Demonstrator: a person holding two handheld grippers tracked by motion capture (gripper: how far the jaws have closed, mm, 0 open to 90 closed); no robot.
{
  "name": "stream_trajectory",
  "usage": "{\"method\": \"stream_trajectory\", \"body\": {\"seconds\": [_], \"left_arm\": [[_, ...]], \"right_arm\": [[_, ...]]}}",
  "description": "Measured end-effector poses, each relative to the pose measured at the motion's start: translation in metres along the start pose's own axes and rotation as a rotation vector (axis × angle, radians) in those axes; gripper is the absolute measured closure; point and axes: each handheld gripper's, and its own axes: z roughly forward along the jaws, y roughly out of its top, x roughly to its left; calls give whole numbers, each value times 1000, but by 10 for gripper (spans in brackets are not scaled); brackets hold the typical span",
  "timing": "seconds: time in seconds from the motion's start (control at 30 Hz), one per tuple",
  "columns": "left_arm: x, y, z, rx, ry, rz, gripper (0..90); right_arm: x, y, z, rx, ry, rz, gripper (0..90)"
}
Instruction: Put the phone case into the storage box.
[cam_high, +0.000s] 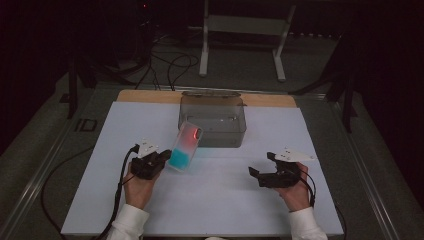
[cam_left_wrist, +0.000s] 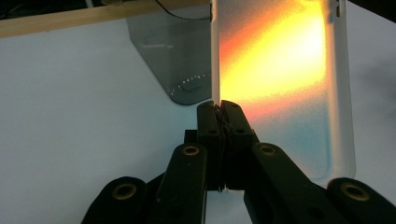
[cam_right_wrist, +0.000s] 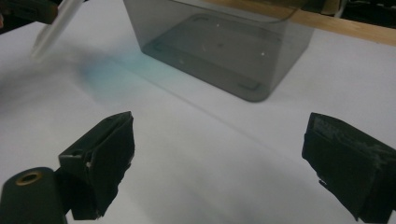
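Dim surroundings framed a white sheet (cam_high: 210, 200) laid over the table, with a strip of bare wood (cam_high: 150, 96) along its far edge. You held the phone case (cam_high: 185, 146), a translucent shell shading from orange-red at its upper end to teal at its lower end, tilted above the sheet and just in front of the smoked grey bin (cam_high: 213, 120); its top leaned toward the bin's near wall, though contact between the two could not be judged. Your left gripper (cam_high: 161, 159) was clamped on the case's long edge, and in the left gripper view the pads met tightly on that thin rim (cam_left_wrist: 219, 108), with the glowing face of the case (cam_left_wrist: 280, 70) standing beside the jaws. The bin (cam_right_wrist: 219, 51) stood open-topped and looked empty through its tinted walls, as far as could be seen. Your right gripper (cam_high: 262, 172) hung over the sheet to the right, well apart from both case and bin, its jaws spread wide with nothing between the pads (cam_right_wrist: 107, 154). Judged from this arrangement, the pick-up was complete and the case had been carried to the bin's near side. What remained, most likely, was to lift it over the rim, lower it inside and let go. Neither gripper had yet reached the bin's interior.
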Motion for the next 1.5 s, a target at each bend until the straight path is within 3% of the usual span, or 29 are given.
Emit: {"method": "stream_trajectory", "body": {"seconds": [0.37,1.1,1.5], "left_arm": [[0,1,-2,-11,6,-2,888],[-4,3,-3,-32,0,0,888],[-5,4,-4,-37,2,-3,888]], "right_arm": [[9,11,11,11,9,-12,95],[32,37,38,26,101,10,99],[53,54,54,23,153,18,140]]}}
